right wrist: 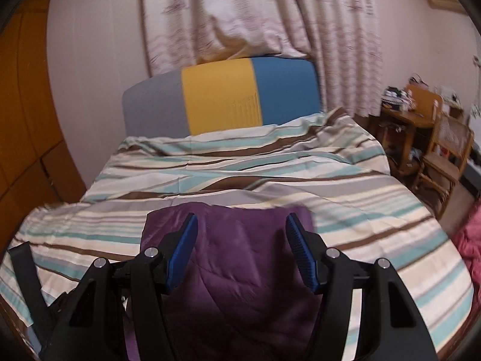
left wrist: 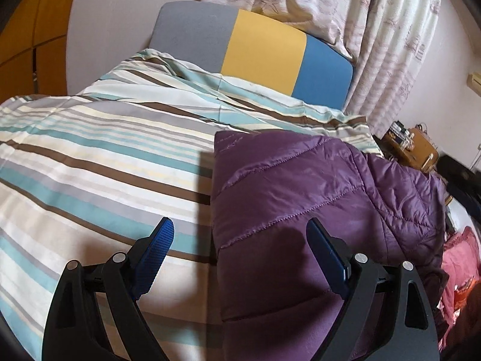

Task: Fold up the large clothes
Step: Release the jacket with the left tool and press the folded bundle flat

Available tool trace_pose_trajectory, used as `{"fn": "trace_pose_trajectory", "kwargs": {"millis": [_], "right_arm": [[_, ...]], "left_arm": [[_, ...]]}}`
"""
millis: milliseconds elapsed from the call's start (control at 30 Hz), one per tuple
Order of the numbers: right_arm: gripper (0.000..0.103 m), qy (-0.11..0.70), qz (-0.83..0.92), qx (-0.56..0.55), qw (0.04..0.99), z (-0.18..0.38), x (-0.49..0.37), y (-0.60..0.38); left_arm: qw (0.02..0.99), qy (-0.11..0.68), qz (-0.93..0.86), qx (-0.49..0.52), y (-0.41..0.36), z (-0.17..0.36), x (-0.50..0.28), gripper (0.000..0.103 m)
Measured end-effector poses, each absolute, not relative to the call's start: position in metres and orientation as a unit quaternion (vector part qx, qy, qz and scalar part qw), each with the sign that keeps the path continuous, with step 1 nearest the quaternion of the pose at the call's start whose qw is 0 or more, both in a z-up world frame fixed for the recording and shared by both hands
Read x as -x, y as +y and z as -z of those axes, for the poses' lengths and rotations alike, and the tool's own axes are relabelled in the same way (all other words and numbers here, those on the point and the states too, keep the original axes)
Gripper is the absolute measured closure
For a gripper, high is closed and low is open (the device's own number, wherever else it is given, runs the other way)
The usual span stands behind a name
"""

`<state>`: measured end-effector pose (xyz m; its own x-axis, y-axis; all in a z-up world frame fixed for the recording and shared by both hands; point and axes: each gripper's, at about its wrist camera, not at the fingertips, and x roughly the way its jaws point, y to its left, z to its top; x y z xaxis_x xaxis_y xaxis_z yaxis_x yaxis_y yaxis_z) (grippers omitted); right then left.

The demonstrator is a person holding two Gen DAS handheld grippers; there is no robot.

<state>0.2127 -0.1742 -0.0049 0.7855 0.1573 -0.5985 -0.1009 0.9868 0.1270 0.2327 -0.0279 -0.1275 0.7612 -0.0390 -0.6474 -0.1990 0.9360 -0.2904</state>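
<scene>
A purple quilted jacket (left wrist: 315, 198) lies folded on the striped bed cover (left wrist: 90, 156), its straight left edge running toward me. My left gripper (left wrist: 240, 228) hovers over that edge with its blue pads wide apart: it is open, with one finger over the cover and the other over the jacket. In the right wrist view the jacket (right wrist: 240, 270) lies as a neat rectangle on the bed cover (right wrist: 375, 225). My right gripper (right wrist: 242, 222) is above the jacket's far end, open, with nothing pressed between the pads.
A grey, yellow and blue headboard (right wrist: 222, 96) closes the far end of the bed, with patterned curtains (right wrist: 240, 15) behind. A wooden wardrobe (right wrist: 21, 105) stands left. A wooden desk (right wrist: 409, 120) and chair (right wrist: 445, 156) stand right, and pink cloth (left wrist: 460, 258) lies beside the bed.
</scene>
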Motion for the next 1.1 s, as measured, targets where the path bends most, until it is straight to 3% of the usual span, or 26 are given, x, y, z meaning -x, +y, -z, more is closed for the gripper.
{"fn": "trace_pose_trajectory", "kwargs": {"millis": [267,1000,1100], "right_arm": [[0.043,0.347,-0.047,-0.019,0.937,0.041,-0.247,-0.175],[0.043,0.399,0.028,-0.057,0.915,0.129,-0.242,-0.249],[0.043,0.411,0.041,-0.058,0.909,0.145,-0.252,-0.257]], "left_arm": [[0.919,0.358,-0.038,0.161,-0.04,0.128,-0.237,0.014],[0.916,0.392,-0.01,0.085,-0.08,0.134,-0.266,0.014],[0.908,0.412,-0.012,0.076,-0.087,0.145,-0.278,0.008]]}}
